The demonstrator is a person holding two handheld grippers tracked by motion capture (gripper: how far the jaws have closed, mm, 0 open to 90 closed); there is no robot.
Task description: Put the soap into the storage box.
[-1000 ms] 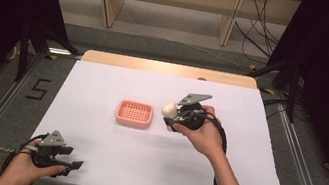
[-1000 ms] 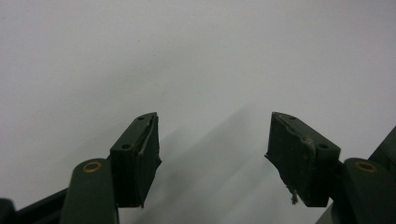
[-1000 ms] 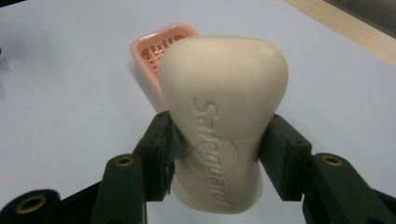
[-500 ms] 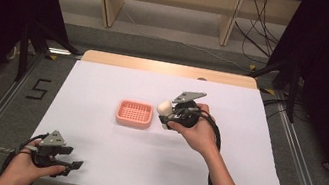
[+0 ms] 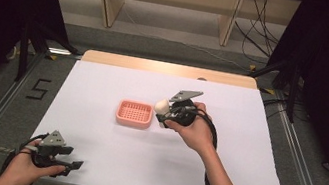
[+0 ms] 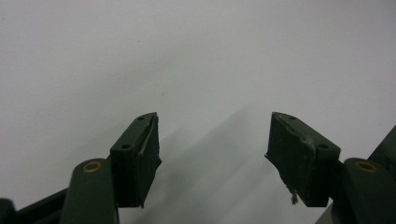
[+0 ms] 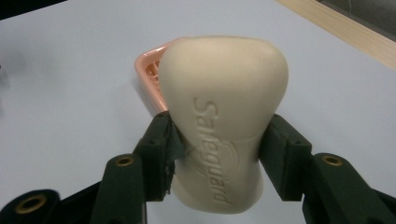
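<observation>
Right gripper (image 5: 163, 114) mid-frame in high view, clamped on cream soap bar (image 7: 224, 121) at its waist; bar's long axis runs along jaws, far end toward pink soap dish (image 5: 134, 113) just left. Left gripper (image 6: 212, 158) lower left, jaws spread, nothing held, over white table (image 5: 246, 136).

We see a matt, waxy-smooth cream soap bar (image 7: 224, 135) with embossed lettering, and a salmon plastic dish (image 5: 134, 113) with a gridded floor. The table (image 5: 244, 151) has a matt white sheet, bare wood at 12 o'clock. The 2 left gripper pads (image 6: 299, 158) look rubbery, frayed.
</observation>
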